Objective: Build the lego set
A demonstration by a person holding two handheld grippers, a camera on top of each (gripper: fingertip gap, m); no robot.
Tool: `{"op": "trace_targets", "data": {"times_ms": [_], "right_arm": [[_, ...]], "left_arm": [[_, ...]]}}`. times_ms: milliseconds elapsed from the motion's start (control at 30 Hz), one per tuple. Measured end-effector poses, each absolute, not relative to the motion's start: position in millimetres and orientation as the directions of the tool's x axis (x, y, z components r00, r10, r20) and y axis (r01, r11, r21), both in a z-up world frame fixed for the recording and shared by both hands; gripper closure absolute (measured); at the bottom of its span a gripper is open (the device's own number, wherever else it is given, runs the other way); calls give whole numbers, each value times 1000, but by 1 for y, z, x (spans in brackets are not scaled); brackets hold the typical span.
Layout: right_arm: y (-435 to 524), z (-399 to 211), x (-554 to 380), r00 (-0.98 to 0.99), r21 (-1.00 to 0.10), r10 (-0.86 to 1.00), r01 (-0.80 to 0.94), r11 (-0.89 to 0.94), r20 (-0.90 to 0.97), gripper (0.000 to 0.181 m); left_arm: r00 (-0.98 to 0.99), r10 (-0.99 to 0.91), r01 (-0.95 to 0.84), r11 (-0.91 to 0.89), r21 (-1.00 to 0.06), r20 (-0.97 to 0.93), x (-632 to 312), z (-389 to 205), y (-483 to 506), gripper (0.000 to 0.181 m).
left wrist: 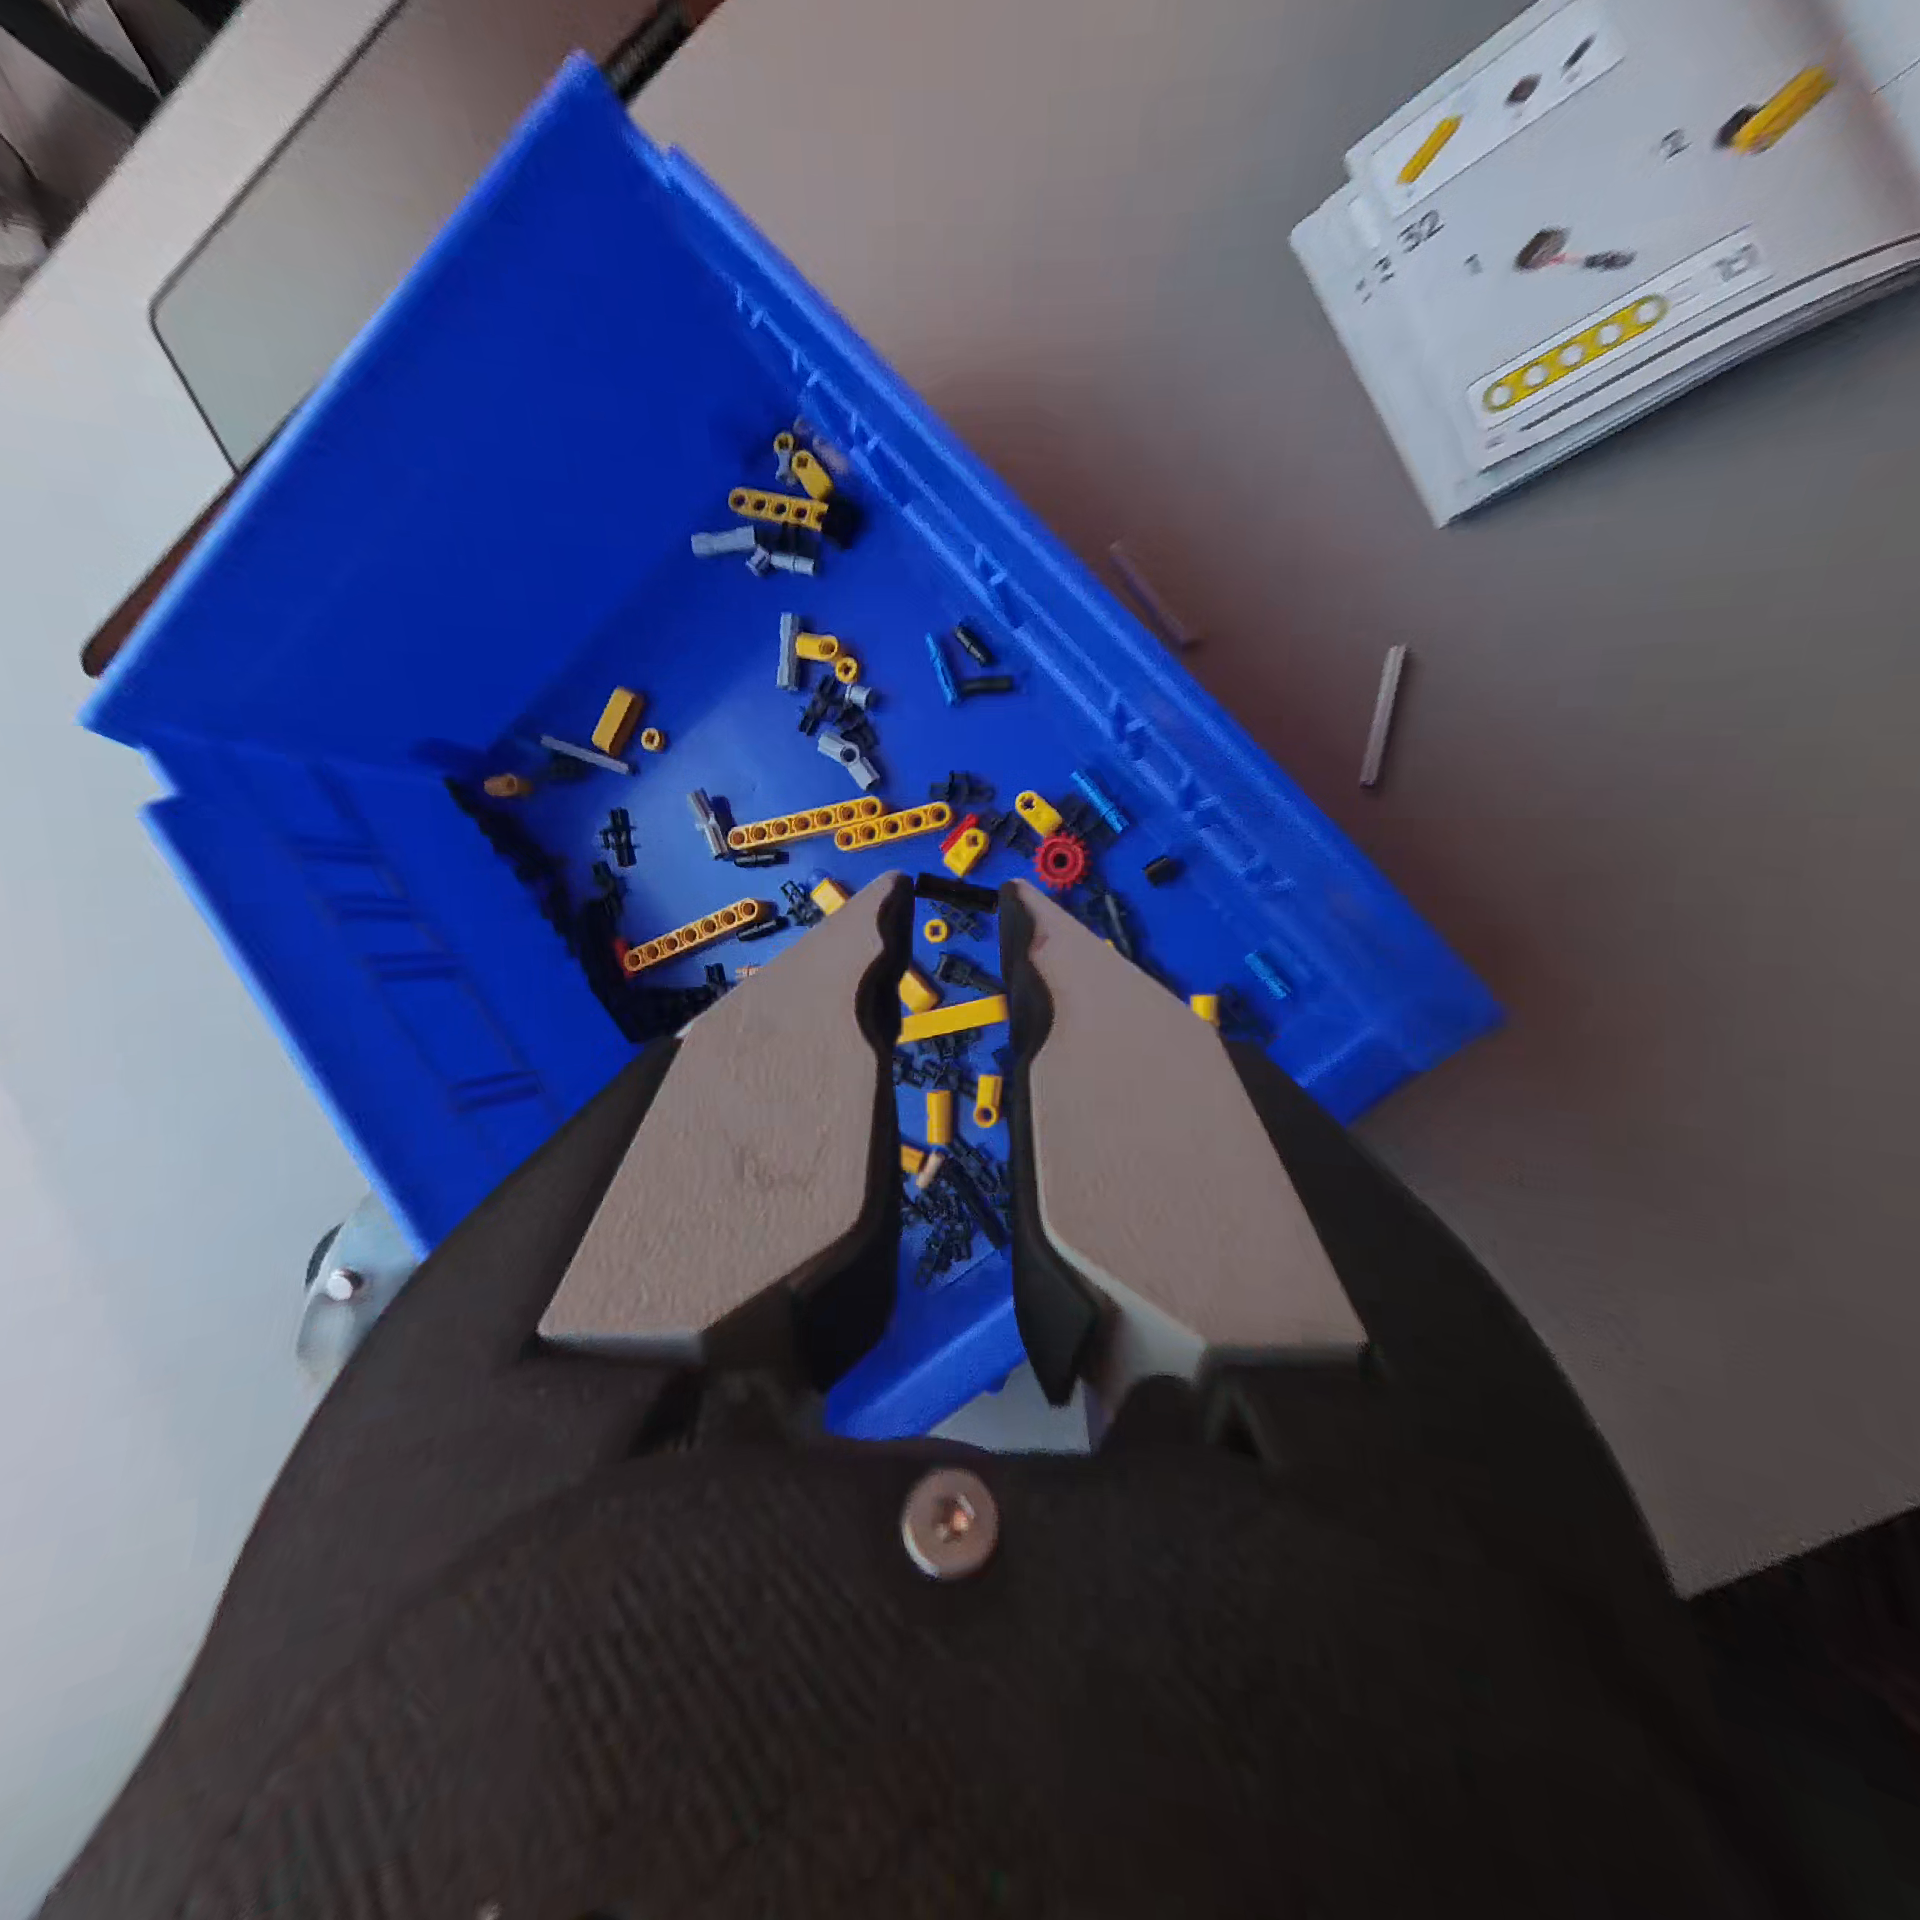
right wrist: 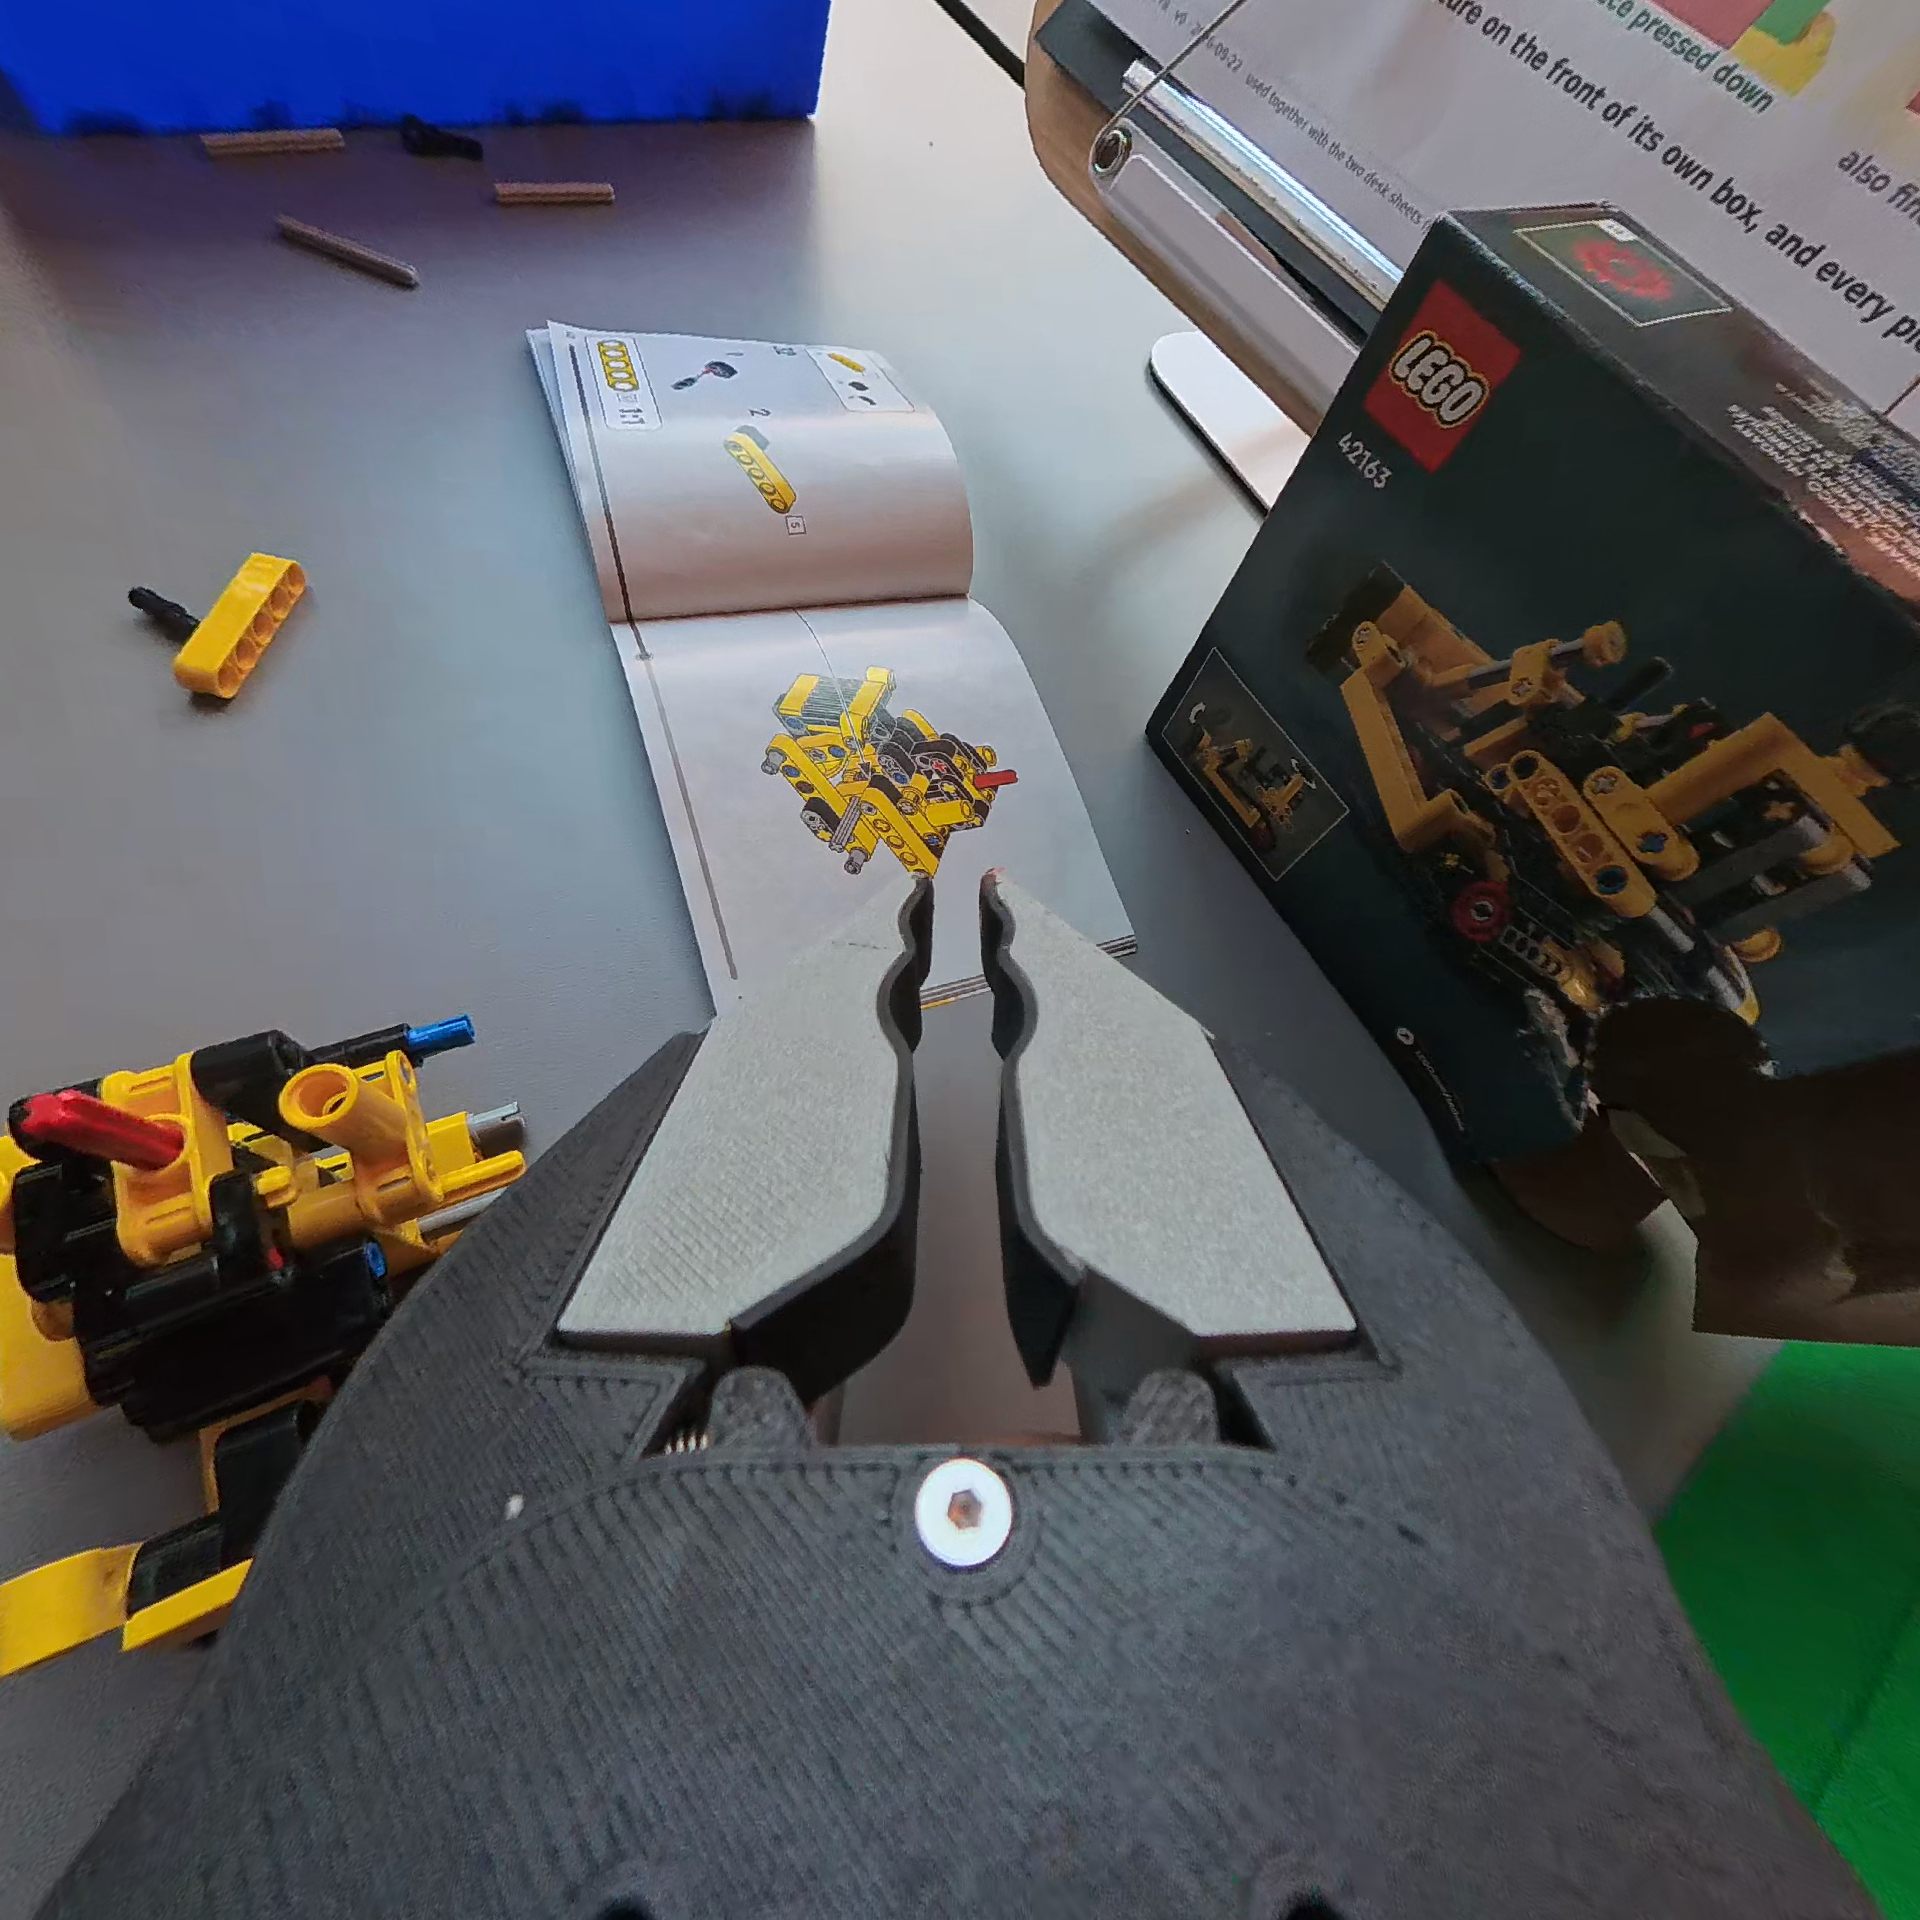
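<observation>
A blue bin [left wrist: 499, 540] holds several loose yellow, black, grey and red lego parts, among them yellow beams [left wrist: 831, 826] and a red gear [left wrist: 1060, 860]. My left gripper [left wrist: 956, 894] hovers over the bin, open a little and empty. In the right wrist view a partly built yellow and black model [right wrist: 208, 1216] lies at the left. A yellow beam with a black pin [right wrist: 241, 623] lies on the table further off. My right gripper [right wrist: 956, 888] is open a little and empty, above the near edge of the open instruction booklet [right wrist: 831, 582].
The lego box [right wrist: 1558, 727] stands at the right, held by a hand [right wrist: 1704, 1132]. Grey axles [right wrist: 348, 251] lie near the bin's wall [right wrist: 416, 62]. Two axles [left wrist: 1382, 715] lie on the table beside the bin. The booklet also shows in the left wrist view [left wrist: 1621, 249]. A clipboard stand [right wrist: 1247, 239] stands behind. There is about 40 cm between the tips of the two grippers.
</observation>
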State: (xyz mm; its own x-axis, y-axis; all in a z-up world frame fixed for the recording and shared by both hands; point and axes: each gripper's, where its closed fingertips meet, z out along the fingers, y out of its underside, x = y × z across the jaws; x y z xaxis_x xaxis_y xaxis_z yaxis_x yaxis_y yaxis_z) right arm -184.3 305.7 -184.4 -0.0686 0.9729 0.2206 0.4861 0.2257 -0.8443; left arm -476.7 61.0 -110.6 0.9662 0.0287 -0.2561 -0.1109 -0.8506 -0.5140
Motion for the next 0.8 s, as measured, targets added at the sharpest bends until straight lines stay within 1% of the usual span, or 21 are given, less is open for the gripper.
{"op": "trace_targets", "data": {"times_ms": [100,233,267,400,633,733,800], "right_arm": [[307,-184,-183,-57,-848,975,484,216,216,175],[310,-183,-182,-44,-851,977,483,204,210,175],[311,-183,-182,-41,-852,977,483,201,207,175],[311,-183,-182,-37,-852,977,484,201,210,175],[309,-186,-183,-48,-839,973,497,221,228,176],[312,-183,-182,-35,-850,975,484,208,219,176],[314,-180,-181,-22,-861,978,470,193,207,176]], "left_arm": [[978,43,-57,-887,-458,-205,-491,-142,56,167],[981,48,-42,-895,-444,-190,-497,-158,60,167],[980,55,-37,-893,-449,-191,-498,-158,62,167],[986,57,-24,-881,-473,-156,-498,-155,67,156],[980,100,1,-863,-505,-169,-516,-144,64,156],[985,93,-2,-841,-541,-148,-513,-141,65,158],[989,66,-16,-839,-544,-130,-508,-143,64,158]]}}
